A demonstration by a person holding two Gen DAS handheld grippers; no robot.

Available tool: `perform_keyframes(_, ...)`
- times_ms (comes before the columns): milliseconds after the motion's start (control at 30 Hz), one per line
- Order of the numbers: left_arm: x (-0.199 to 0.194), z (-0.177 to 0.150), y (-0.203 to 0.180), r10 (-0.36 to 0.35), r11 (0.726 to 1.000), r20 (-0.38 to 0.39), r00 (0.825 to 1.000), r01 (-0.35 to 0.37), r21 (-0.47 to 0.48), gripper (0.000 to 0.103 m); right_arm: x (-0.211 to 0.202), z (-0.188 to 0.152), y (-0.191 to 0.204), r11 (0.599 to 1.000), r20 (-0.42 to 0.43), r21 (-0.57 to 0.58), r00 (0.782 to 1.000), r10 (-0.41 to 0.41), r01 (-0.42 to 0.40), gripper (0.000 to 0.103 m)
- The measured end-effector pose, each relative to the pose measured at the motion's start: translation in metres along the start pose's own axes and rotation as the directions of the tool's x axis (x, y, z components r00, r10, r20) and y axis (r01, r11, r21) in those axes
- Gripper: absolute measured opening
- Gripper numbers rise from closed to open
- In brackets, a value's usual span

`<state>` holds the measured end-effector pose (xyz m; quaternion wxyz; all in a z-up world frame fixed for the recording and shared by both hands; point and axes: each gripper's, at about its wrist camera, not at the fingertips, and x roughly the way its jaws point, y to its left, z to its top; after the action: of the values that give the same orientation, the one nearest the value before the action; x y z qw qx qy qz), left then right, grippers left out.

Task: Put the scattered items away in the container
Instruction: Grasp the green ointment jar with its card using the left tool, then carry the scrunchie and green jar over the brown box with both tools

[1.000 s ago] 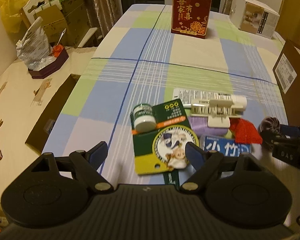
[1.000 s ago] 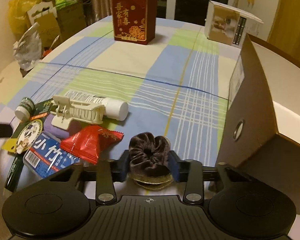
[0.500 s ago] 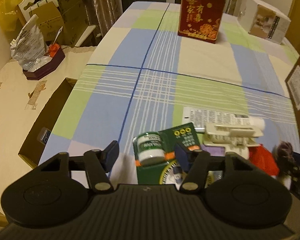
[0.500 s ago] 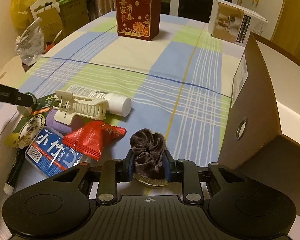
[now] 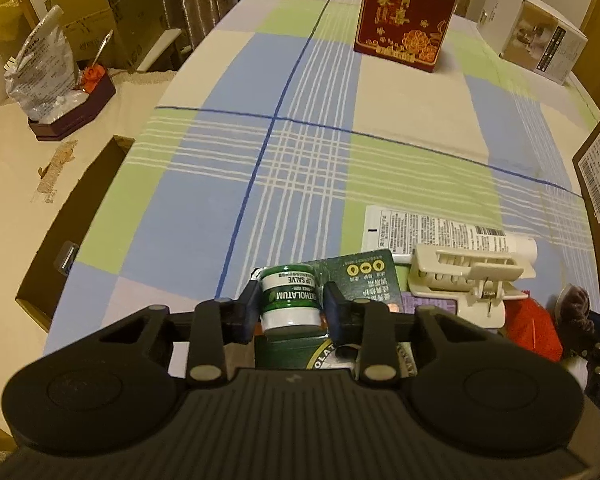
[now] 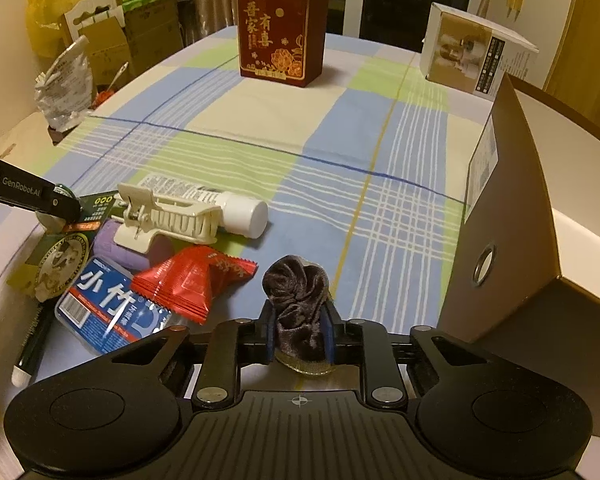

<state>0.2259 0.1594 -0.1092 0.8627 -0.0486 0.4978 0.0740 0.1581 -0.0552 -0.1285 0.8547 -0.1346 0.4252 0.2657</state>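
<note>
Closest to the cameras, the left hand-held gripper (image 5: 289,312) is clamping a small green lip salve jar (image 5: 289,298) between its two blue pads, and the jar is sitting over a green card package (image 5: 364,280). The right hand-held gripper (image 6: 299,330) is pinching a dark velvet scrunchie (image 6: 298,292), which is bulging up above the pads. Just to the left of it, a red snack packet (image 6: 192,276) is lying partly over a blue pack with white characters (image 6: 108,312), and a dark pen (image 6: 30,350) is resting at the edge of the bench (image 6: 260,120). A little farther, a cream hair claw clip (image 6: 168,220) is leaning on a purple item (image 6: 116,246) and touching a white tube (image 6: 220,206). To the right, the brown cardboard container (image 6: 512,220) is standing near the scrunchie. Far behind, a red gift box (image 6: 278,28) and a white carton (image 6: 474,52) are standing on the checked cloth.
</note>
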Motion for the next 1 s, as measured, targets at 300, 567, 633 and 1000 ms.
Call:
perform_keyframes(300, -0.045, 0.009, -0.004, -0.002, 1.0, 0.099, 0.995, 0.0, 0.025, 0.028, -0.024, 0.01, 0.002, 0.999, 0.065, 0.011, 0.997, 0.032, -0.033, 0.015)
perform_keyframes(567, -0.088, 0.015, -0.027, -0.081, 0.996, 0.18, 0.98, 0.072, 0.057, 0.028, -0.072, 0.02, -0.006, 0.998, 0.182, 0.035, 0.982, 0.047, -0.054, 0.015)
perform_keyframes(633, -0.096, 0.016, -0.037, -0.106, 0.993, 0.193, 0.976, 0.093, 0.075, 0.028, -0.083, 0.021, -0.009, 0.998, 0.205, 0.039, 0.978, 0.042, -0.051, 0.015)
perform_keyframes(1000, -0.134, 0.019, -0.112, -0.23, 0.962, 0.213, 0.95, 0.188, 0.2, 0.028, -0.133, 0.016, -0.05, 0.994, 0.251, 0.106, 0.967, -0.043, 0.017, 0.015)
